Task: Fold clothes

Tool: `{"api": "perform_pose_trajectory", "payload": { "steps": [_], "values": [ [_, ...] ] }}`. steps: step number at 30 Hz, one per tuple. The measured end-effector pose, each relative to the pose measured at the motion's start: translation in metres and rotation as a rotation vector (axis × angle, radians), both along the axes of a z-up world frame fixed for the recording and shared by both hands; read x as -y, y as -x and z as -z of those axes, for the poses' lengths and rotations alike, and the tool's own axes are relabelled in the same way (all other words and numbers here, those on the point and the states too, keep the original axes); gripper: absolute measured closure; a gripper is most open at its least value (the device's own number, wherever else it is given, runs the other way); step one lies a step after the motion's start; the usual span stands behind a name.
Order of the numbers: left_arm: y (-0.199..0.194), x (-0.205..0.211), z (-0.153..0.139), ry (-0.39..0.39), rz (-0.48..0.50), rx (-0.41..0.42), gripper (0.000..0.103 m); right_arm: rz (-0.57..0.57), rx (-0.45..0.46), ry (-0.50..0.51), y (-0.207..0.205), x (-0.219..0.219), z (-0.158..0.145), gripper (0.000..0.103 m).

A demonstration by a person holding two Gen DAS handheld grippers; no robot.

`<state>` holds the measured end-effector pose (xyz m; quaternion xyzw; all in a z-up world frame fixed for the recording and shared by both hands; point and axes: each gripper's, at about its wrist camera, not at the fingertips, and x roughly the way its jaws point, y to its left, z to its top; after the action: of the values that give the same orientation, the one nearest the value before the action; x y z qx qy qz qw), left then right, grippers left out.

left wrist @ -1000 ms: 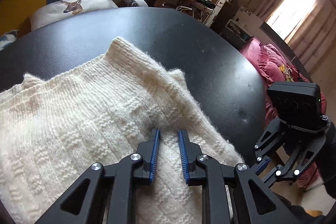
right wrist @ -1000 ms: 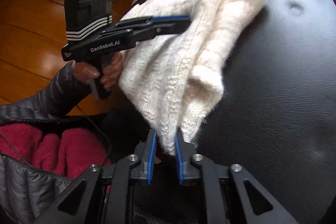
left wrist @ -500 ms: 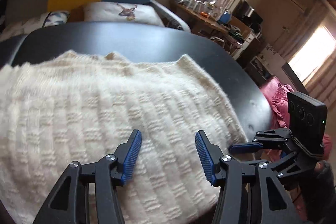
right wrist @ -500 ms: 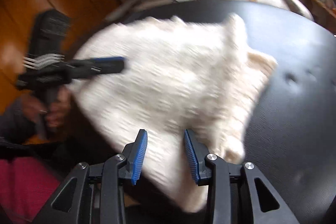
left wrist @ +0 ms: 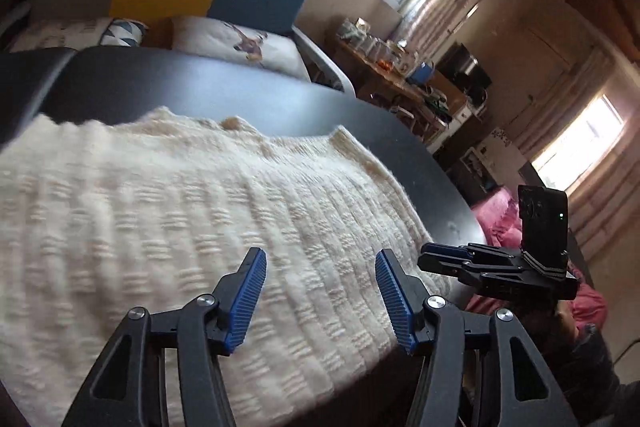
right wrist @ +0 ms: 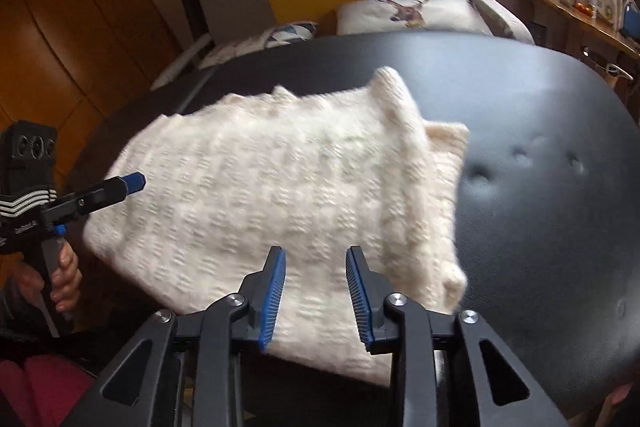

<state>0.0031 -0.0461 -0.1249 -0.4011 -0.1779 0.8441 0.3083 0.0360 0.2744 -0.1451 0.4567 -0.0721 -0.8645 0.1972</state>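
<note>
Our left tongs [left wrist: 320,301] stand wide, blue pads [left wrist: 246,301] parted and holding nothing, just above the near edge of the sweater [left wrist: 180,227]. Our right tongs [right wrist: 316,301] are wide too and empty, above the same near edge, further toward the garment's right side. In the right view the left tongs [right wrist: 132,183] show at the sweater's left edge, gripped by a hand [right wrist: 64,281].

The sweater lies loose on the black table [right wrist: 540,187], cream knit, with nothing pinning it. Its near edge hangs a little over the table's rim toward us. Along its right side a thicker band [right wrist: 416,163] lies doubled over the body, and a corner pokes out beyond it.

We judge the risks from here as these:
- The overhang could let the knit creep off the rim if we nudge it while reaching in, since neither pair holds it.
- Closing on the doubled band, we might catch one layer only, and the fold would open crooked.
- The knit is soft and stretchy; pulling with one pair ahead of the other would skew the whole piece on the smooth top.
- Both pairs work the same edge, so they could knock together.
</note>
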Motion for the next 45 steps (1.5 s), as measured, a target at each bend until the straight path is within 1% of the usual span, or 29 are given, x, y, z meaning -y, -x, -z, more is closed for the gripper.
{"api": "perform_pose_trajectory", "payload": {
  "steps": [2, 4, 6, 8, 10, 12, 14, 16, 19, 21, 24, 25, 26, 27, 28, 30, 31, 32, 33, 34, 35, 36, 39, 42, 43, 44, 45],
  "values": [
    [-0.01, 0.051, -0.006, -0.027, -0.1, -0.011, 0.043, -0.049, -0.017, 0.054, 0.009, 0.024, -0.005, 0.07],
    [-0.022, 0.103, -0.006, -0.017, -0.205, -0.018, 0.042, -0.094, -0.008, 0.124, 0.022, 0.054, -0.002, 0.07],
    [-0.032, 0.149, 0.0, -0.017, -0.286, -0.006, 0.042, -0.127, 0.001, 0.15, 0.031, 0.075, 0.0, 0.07],
    [-0.038, 0.18, 0.011, -0.047, -0.321, 0.038, 0.042, -0.134, 0.019, 0.111, 0.042, 0.09, 0.006, 0.07],
    [-0.043, 0.193, 0.022, -0.079, -0.309, 0.068, 0.043, -0.117, 0.032, 0.044, 0.052, 0.102, 0.013, 0.07],
    [-0.045, 0.192, 0.031, -0.106, -0.272, 0.087, 0.043, -0.089, 0.055, 0.016, 0.059, 0.1, 0.023, 0.07],
    [-0.044, 0.182, 0.038, -0.12, -0.227, 0.104, 0.043, -0.059, 0.08, 0.0, 0.065, 0.095, 0.034, 0.07],
    [-0.043, 0.172, 0.044, -0.132, -0.179, 0.124, 0.043, -0.037, 0.099, 0.04, 0.068, 0.086, 0.043, 0.07],
    [-0.043, 0.164, 0.05, -0.126, -0.156, 0.147, 0.043, -0.02, 0.102, 0.119, 0.068, 0.074, 0.052, 0.07],
    [-0.041, 0.168, 0.057, -0.153, -0.162, 0.189, 0.043, -0.025, 0.089, 0.136, 0.067, 0.071, 0.054, 0.07],
    [-0.043, 0.175, 0.062, -0.204, -0.157, 0.219, 0.045, -0.031, 0.075, 0.157, 0.066, 0.069, 0.058, 0.07],
    [-0.043, 0.178, 0.063, -0.22, -0.155, 0.228, 0.052, -0.03, 0.074, 0.166, 0.066, 0.068, 0.058, 0.07],
    [-0.044, 0.177, 0.063, -0.22, -0.15, 0.228, 0.067, -0.029, 0.074, 0.176, 0.067, 0.067, 0.059, 0.07],
    [-0.044, 0.175, 0.062, -0.211, -0.143, 0.224, 0.079, -0.028, 0.074, 0.183, 0.067, 0.066, 0.06, 0.07],
    [-0.046, 0.174, 0.06, -0.216, -0.133, 0.218, 0.097, -0.029, 0.073, 0.186, 0.068, 0.066, 0.06, 0.07],
    [-0.05, 0.171, 0.052, -0.236, -0.104, 0.196, 0.097, -0.033, 0.07, 0.176, 0.068, 0.067, 0.06, 0.07],
    [-0.054, 0.17, 0.046, -0.208, -0.087, 0.173, 0.097, -0.036, 0.067, 0.164, 0.068, 0.069, 0.06, 0.07],
    [-0.058, 0.168, 0.043, -0.143, -0.084, 0.165, 0.097, -0.038, 0.064, 0.152, 0.068, 0.07, 0.06, 0.07],
    [-0.059, 0.168, 0.049, -0.08, -0.09, 0.189, 0.097, -0.041, 0.061, 0.14, 0.068, 0.072, 0.06, 0.07],
    [-0.058, 0.169, 0.06, -0.033, -0.097, 0.233, 0.097, -0.042, 0.056, 0.129, 0.069, 0.074, 0.06, 0.071],
    [-0.059, 0.171, 0.069, -0.027, -0.1, 0.253, 0.097, -0.042, 0.049, 0.119, 0.068, 0.075, 0.06, 0.071],
    [-0.06, 0.173, 0.071, -0.047, -0.109, 0.254, 0.097, -0.041, 0.042, 0.11, 0.068, 0.077, 0.06, 0.071],
    [-0.062, 0.172, 0.065, -0.062, -0.12, 0.242, 0.096, -0.039, 0.027, 0.092, 0.067, 0.08, 0.059, 0.071],
    [-0.059, 0.176, 0.055, -0.108, -0.136, 0.228, 0.095, -0.029, 0.029, 0.115, 0.067, 0.079, 0.06, 0.071],
    [-0.057, 0.179, 0.047, -0.124, -0.151, 0.21, 0.089, -0.025, 0.03, 0.127, 0.067, 0.077, 0.061, 0.071],
    [-0.054, 0.182, 0.04, -0.136, -0.169, 0.185, 0.081, -0.02, 0.028, 0.14, 0.066, 0.075, 0.061, 0.071],
    [-0.05, 0.186, 0.035, -0.137, -0.19, 0.162, 0.075, -0.014, 0.024, 0.152, 0.065, 0.073, 0.062, 0.071]
  ]
}}
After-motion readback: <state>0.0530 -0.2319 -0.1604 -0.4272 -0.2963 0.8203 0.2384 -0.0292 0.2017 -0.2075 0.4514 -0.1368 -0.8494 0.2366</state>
